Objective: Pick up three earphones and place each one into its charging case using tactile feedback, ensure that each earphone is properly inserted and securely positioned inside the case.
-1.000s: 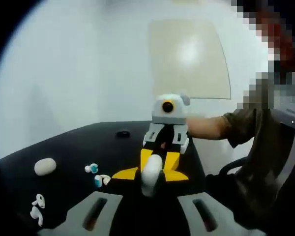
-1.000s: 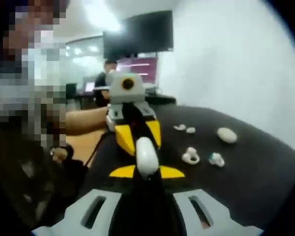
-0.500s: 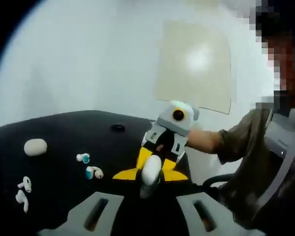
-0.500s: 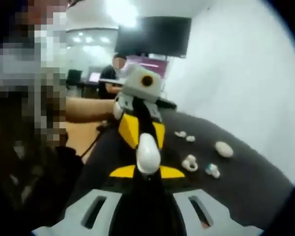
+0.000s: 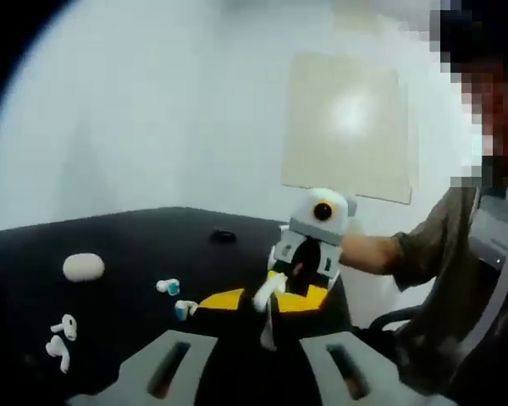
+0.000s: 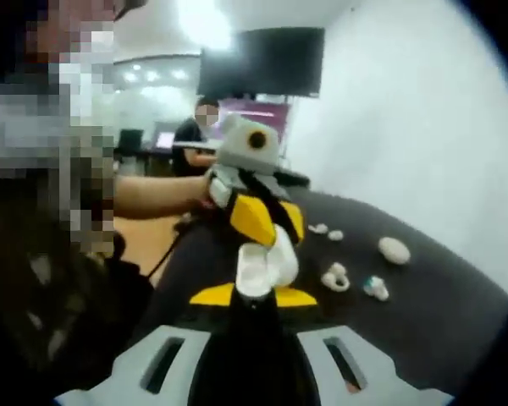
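Note:
A white charging case (image 6: pixel 254 269) hangs between my two grippers above the black table (image 6: pixel 423 313), its lid (image 6: pixel 281 252) hinged open. My right gripper (image 6: pixel 254 294) is shut on the case body with its yellow tips either side. My left gripper (image 5: pixel 265 299) is shut on the same case (image 5: pixel 267 293) from the opposite side. Each gripper faces the other: the right one (image 5: pixel 298 275) shows ahead in the left gripper view, the left one (image 6: pixel 271 237) ahead in the right gripper view. Loose earphones lie on the table: two teal-tipped ones (image 5: pixel 162 288) and a white pair (image 5: pixel 61 338).
A white oval case (image 5: pixel 83 267) lies on the table (image 5: pixel 110 245) beyond the earphones, and a small dark round object (image 5: pixel 223 236) further back. A person's sleeve (image 5: pixel 432 245) is at the right. A dark monitor (image 6: pixel 262 59) hangs behind.
The case was shut between the grippers; now its lid stands open. The grippers have drawn slightly apart, and both views have shifted with the hands.

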